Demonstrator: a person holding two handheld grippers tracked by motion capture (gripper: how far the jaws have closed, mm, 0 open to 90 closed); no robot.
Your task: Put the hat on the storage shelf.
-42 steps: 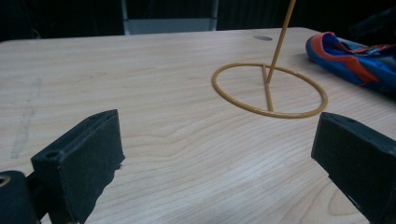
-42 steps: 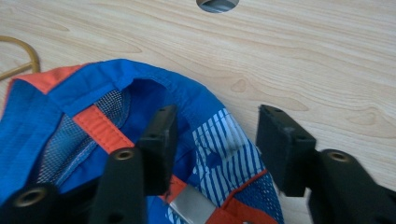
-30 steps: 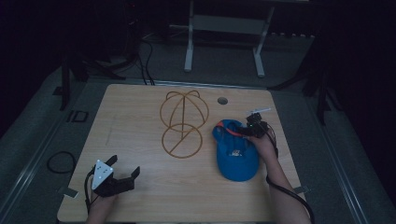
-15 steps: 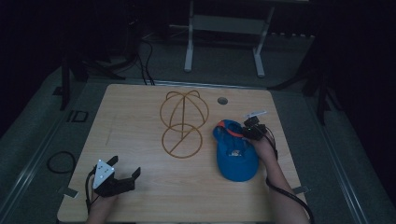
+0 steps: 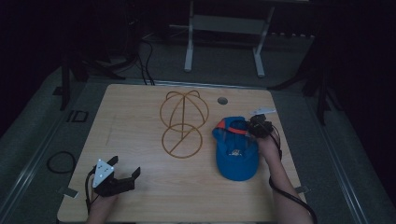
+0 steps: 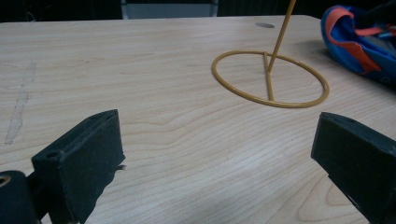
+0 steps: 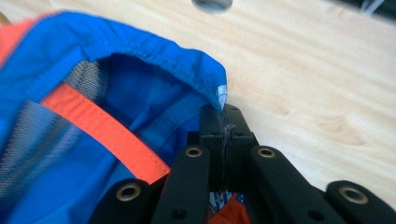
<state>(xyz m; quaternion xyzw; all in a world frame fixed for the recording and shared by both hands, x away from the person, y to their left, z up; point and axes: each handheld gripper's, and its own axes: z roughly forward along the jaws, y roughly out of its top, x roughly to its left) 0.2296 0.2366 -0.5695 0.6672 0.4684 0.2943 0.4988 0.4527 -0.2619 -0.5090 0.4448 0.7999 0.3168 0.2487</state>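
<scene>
A wooden table (image 5: 140, 135) seen from above in a dim room, with a person's forearms coming in from the bottom edge, each hand holding a two-jaw gripper. On the right side of the table lies a blue cap (image 5: 236, 154), upside down so that its inside faces up, with an orange band (image 5: 231, 129) across the opening and its brim pointing toward the person. The right gripper (image 5: 254, 128) sits at the far right edge of the cap — its jaws have just been closing and now stand pressed together on the cap's blue rim. In the right gripper view, the two black jaws meet on the stitched edge of the fabric (image 7: 219, 95), beside a small white tag, with the orange band (image 7: 107, 133) running diagonally inside the cap to the left. Just left of the cap stands a yellow wire stand (image 5: 182, 123), a flat ring on the table with a dome-shaped frame rising behind it; cap and stand are near each other but not touching. The left gripper (image 5: 122, 176) rests at the near left corner, well apart from the cap, its jaws spread wide with nothing between them — the left gripper view looks across bare wood toward the stand's ring (image 6: 271, 78) and the cap (image 6: 359, 42) beyond. A small round hole (image 5: 222, 100) marks the table's far side.
</scene>
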